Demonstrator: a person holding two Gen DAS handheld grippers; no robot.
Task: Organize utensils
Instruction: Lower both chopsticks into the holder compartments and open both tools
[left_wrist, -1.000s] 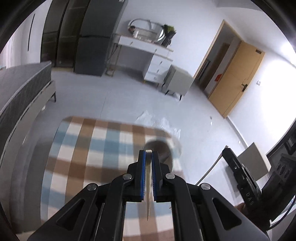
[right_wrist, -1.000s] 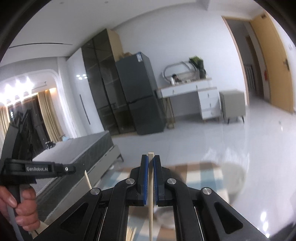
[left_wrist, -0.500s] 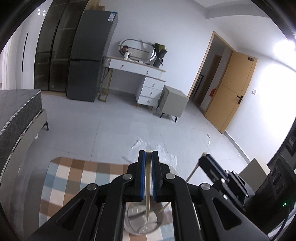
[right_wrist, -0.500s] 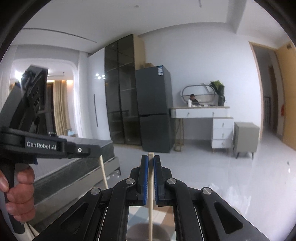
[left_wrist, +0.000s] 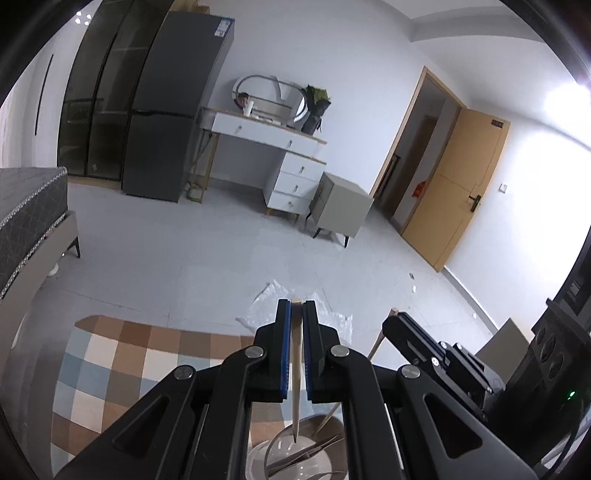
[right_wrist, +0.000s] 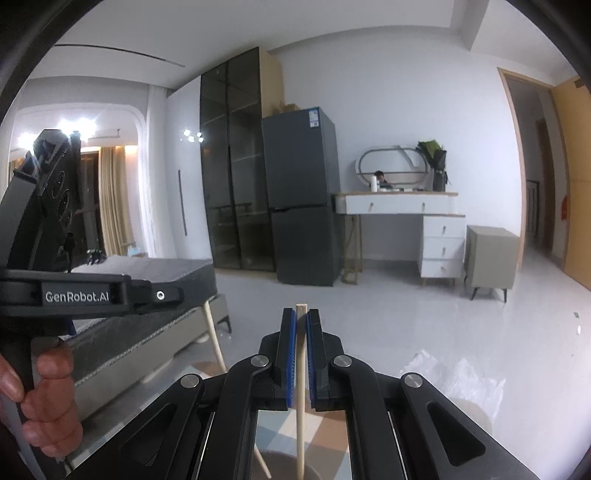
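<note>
My left gripper (left_wrist: 296, 306) is shut on a wooden chopstick (left_wrist: 296, 384) that hangs upright, its tip inside a round metal holder (left_wrist: 295, 456) holding several metal utensils. My right gripper (right_wrist: 301, 314) is shut on a second wooden chopstick (right_wrist: 300, 406), also upright, its lower end over the same holder (right_wrist: 280, 465). In the left wrist view the right gripper (left_wrist: 400, 321) stands just right of the holder with its chopstick (left_wrist: 375, 347) slanting down into it. In the right wrist view the left gripper body (right_wrist: 92, 295) is at left, its chopstick (right_wrist: 216, 341) below it.
The holder stands on a checked brown, blue and white cloth (left_wrist: 122, 365). Beyond lie the grey floor, clear plastic wrap (left_wrist: 273, 299), a bed (left_wrist: 29, 206), a dark fridge (left_wrist: 170, 110), a white desk (left_wrist: 273, 147) and a small cabinet (left_wrist: 341, 210).
Both grippers came together over the holder, and both chopstick tips have lowered into it. The views tilted up from the cloth toward the room.
</note>
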